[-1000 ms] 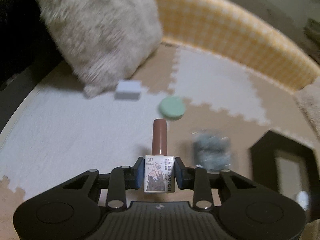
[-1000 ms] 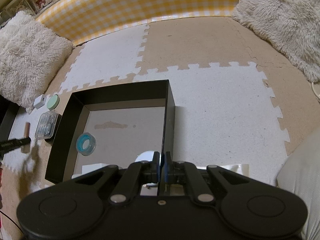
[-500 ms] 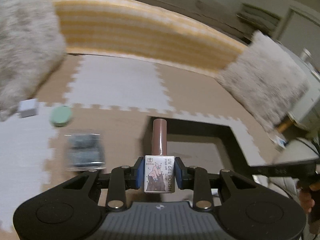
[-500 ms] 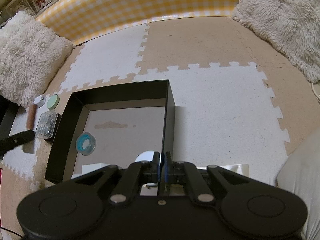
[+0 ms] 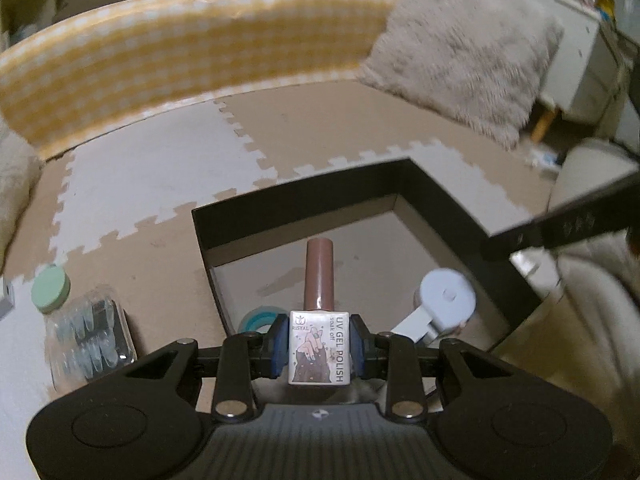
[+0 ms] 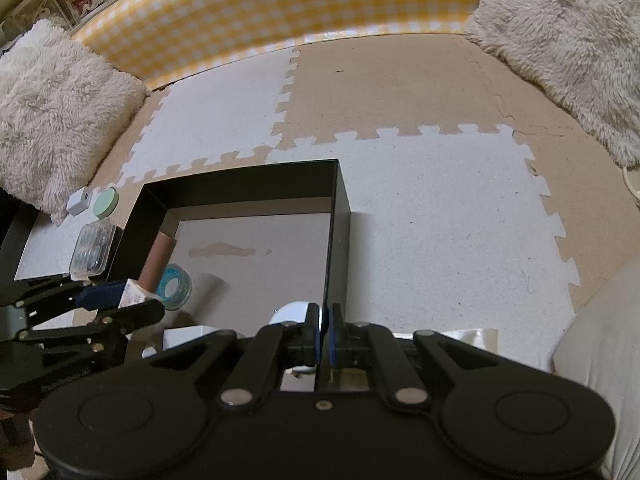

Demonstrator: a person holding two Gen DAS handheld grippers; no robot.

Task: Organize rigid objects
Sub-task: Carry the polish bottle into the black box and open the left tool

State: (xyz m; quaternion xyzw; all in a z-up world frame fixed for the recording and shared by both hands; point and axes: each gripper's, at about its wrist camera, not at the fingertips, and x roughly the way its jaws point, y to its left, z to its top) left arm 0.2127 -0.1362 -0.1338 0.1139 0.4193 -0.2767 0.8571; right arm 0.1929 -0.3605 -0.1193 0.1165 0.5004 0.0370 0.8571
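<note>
My left gripper [image 5: 319, 346] is shut on a gel polish bottle [image 5: 319, 320] with a brown cap, held over the near left part of the black box [image 5: 304, 192]. It also shows in the right wrist view [image 6: 132, 296] with the bottle [image 6: 158, 260] above the box's left wall. My right gripper [image 6: 325, 330] is shut on the box's right wall [image 6: 338, 240]. Inside the box lie a blue round case [image 6: 174, 286], a white round device [image 5: 444, 300] and a white flat piece [image 6: 188, 334].
Left of the box lie a clear case of nail tips [image 6: 90, 250], a green round lid [image 6: 106, 202] and a small white cube [image 6: 78, 202]. Fluffy cushions [image 6: 52, 112] [image 6: 568, 40] and a yellow checked bumper [image 6: 280, 12] border the foam floor mat.
My left gripper has swung right with the bottle, from over the loose items to over the box. My right gripper has stayed shut on the box wall.
</note>
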